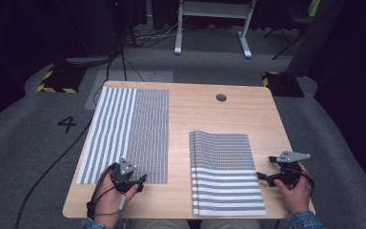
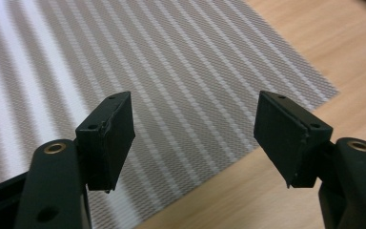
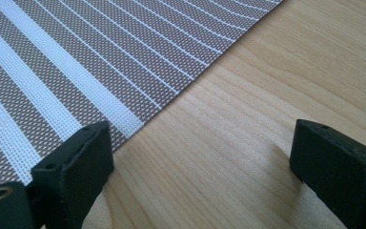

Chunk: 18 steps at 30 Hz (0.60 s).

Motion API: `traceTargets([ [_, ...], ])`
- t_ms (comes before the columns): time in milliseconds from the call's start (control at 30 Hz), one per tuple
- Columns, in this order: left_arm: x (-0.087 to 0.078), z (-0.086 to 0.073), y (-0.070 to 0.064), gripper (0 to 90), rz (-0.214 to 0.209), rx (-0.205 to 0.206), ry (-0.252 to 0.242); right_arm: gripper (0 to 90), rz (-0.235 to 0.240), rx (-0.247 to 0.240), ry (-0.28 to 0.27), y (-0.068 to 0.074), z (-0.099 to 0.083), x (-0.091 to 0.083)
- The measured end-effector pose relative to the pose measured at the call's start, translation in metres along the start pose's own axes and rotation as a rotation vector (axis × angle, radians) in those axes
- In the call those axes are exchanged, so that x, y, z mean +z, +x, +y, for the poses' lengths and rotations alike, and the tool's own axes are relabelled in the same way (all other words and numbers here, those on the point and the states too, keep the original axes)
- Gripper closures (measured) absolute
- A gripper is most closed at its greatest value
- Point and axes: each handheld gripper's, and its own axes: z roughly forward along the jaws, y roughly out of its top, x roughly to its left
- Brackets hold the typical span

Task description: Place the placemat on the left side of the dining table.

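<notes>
High view shows the left tongs point(image 1: 140, 181) spread over the flat mat's point(image 1: 128, 133) near corner. Right tongs point(image 1: 263, 177), also spread, sit just beside the stacked mats' point(image 1: 224, 174) right edge on the desk point(image 1: 200, 105).

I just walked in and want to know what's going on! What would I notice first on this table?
First you'd see two striped woven mats on the wooden table: a single mat lying flat on the left, and a stack of mats on the right near the front edge. Next come the person's hands at the front, the left hand-held gripper at the single mat's near corner and the right hand-held gripper beside the stack, both with jaws wide open.
</notes>
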Motion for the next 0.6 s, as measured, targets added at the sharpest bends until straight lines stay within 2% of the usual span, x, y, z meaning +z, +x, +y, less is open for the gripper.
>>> traceTargets([
  [33,0.004,0.000,-0.003,30.5,-0.021,0.009,0.000,7.5,0.000,0.000,0.000,0.000,0.000,0.000],
  [167,0.015,0.001,-0.013,31.3,-0.044,0.035,-0.004,7.5,0.000,-0.001,0.000,0.000,0.000,0.000],
  [267,0.024,-0.002,-0.015,32.7,-0.025,0.049,0.021,7.5,0.000,0.001,0.000,0.000,0.000,0.000],
  [333,0.024,-0.002,-0.012,32.2,-0.045,0.025,0.019,7.5,0.000,-0.003,0.000,0.000,0.000,0.000],
  [433,0.024,-0.003,-0.011,32.2,-0.039,0.004,0.007,7.5,0.000,-0.003,0.000,0.000,0.000,0.000],
  [533,0.024,-0.004,-0.008,33.0,-0.046,0.008,0.007,7.5,0.000,-0.003,0.000,0.000,0.000,0.000],
  [600,0.024,-0.004,-0.004,33.1,-0.028,0.002,0.006,7.5,0.000,-0.003,0.000,0.000,0.000,0.000],
])
